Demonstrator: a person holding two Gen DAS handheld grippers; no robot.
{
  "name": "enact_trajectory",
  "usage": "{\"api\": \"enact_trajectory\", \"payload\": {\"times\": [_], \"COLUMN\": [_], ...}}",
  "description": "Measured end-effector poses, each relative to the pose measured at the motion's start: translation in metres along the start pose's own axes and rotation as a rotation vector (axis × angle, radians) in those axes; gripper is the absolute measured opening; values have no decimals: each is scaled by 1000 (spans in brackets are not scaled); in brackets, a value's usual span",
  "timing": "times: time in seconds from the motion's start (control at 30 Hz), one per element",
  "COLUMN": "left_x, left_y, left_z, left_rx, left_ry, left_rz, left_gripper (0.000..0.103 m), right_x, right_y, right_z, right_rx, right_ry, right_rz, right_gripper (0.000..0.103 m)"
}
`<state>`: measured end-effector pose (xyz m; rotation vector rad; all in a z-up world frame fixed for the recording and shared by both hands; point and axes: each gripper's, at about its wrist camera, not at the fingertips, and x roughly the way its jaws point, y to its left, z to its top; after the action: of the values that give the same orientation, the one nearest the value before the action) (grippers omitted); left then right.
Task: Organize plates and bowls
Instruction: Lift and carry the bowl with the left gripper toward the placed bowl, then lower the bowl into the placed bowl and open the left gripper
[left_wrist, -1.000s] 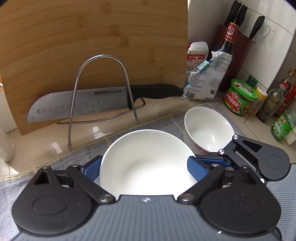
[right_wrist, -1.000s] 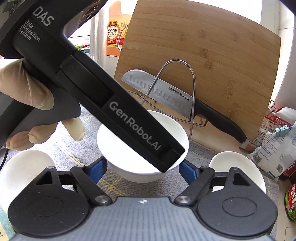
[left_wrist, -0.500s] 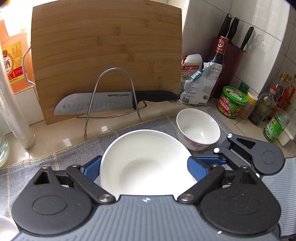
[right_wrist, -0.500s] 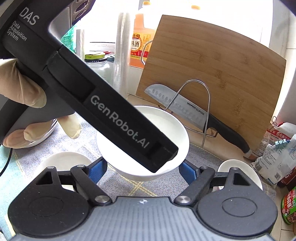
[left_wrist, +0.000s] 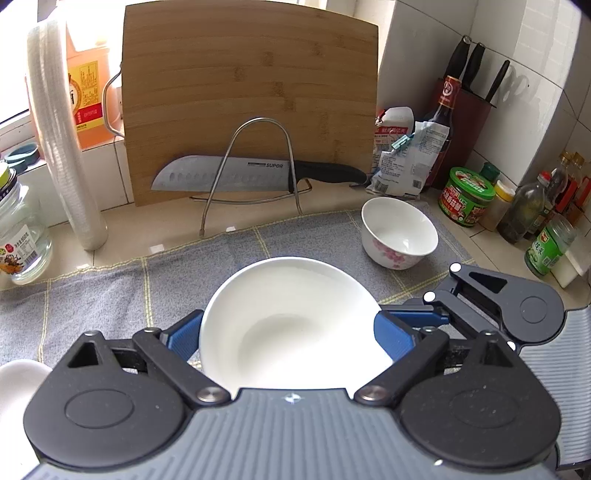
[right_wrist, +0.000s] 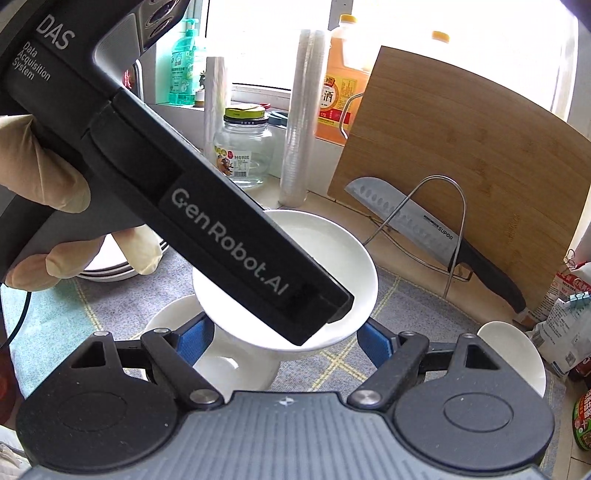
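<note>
Transfer is the step in hand: left gripper (left_wrist: 288, 336) clamps the large white bowl (left_wrist: 291, 325) aloft over the grey mat's (left_wrist: 92, 295) middle, right gripper (right_wrist: 284, 339) gapes empty, and next comes, likely, nesting onto the bowl (right_wrist: 221, 365) beneath.

The near rim of the white bowl (left_wrist: 291, 325) is hidden behind the left gripper (left_wrist: 291, 332) body in the left wrist view, so its pads' contact with the rim cannot be told for sure. In the right wrist view the left gripper's black housing crosses the bowl and covers its middle. A second bowl (right_wrist: 225, 354) below is mostly hidden by the held bowl and the right gripper (right_wrist: 284, 339). Stacked plates (right_wrist: 107, 269) show only as edges behind the gloved hand (right_wrist: 48, 199). The small bowl (right_wrist: 517, 350) is half hidden, and the jar labels are too small to read.
</note>
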<state>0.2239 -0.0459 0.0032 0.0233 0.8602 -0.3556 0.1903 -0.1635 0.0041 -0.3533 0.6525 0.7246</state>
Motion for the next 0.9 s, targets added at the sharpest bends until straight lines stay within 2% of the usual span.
{"api": "enact_trajectory", "payload": {"times": [0.4,0.9], "left_x": [-13,-5], "left_y": [9,11], "left_z": [-29,-41], "left_rx": [-60,-68], "left_ry": [17,66], "left_rz": [8,5], "left_gripper": [95,95], "right_x": [1,9], "right_y": [28,36], "right_z": [-7,-15], "right_rx": [-32,4], "right_ry": [45,97], "right_rz": [45,83], "right_gripper": [87,87]}}
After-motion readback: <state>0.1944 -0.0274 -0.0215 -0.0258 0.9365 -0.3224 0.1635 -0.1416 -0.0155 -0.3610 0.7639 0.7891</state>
